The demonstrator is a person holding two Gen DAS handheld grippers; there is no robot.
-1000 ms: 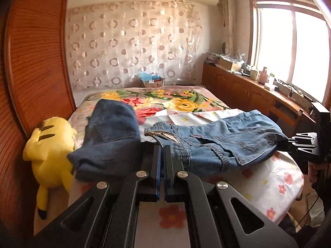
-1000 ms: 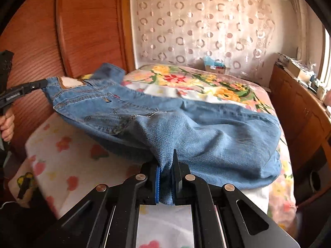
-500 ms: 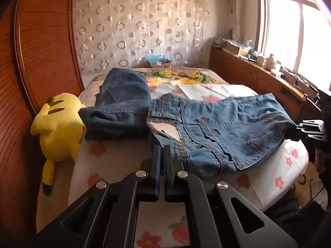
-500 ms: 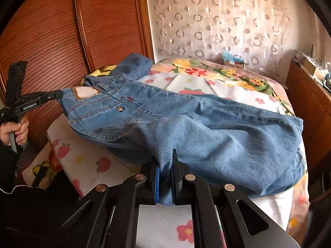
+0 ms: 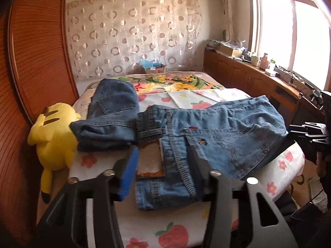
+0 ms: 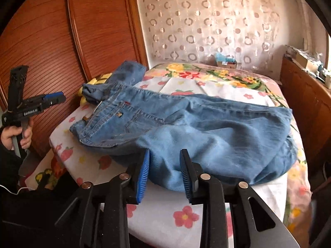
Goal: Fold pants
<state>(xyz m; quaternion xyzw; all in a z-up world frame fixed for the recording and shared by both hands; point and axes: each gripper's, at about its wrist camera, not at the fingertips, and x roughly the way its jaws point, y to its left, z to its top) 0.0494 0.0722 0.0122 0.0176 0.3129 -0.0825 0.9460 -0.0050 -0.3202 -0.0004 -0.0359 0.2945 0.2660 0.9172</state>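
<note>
my left gripper (image 5: 162, 161) and right gripper (image 6: 164, 166) are both wide, holding nothing; the jeans (image 6: 186, 124) lie on the bed (image 6: 182, 215), their far edge hidden.

My left gripper (image 5: 163, 165) and right gripper (image 6: 164, 171) are black frames with silver screws; ribbed blue pads (image 6: 143, 177) line my jaws.

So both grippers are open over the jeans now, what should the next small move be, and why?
Probably regrasp for the next fold. Both the left gripper and right gripper stand open, and the jeans lie released on the bed, folded in half lengthwise but still long. I would shut the right gripper on the leg end beneath it, to carry it toward the waistband.
</note>
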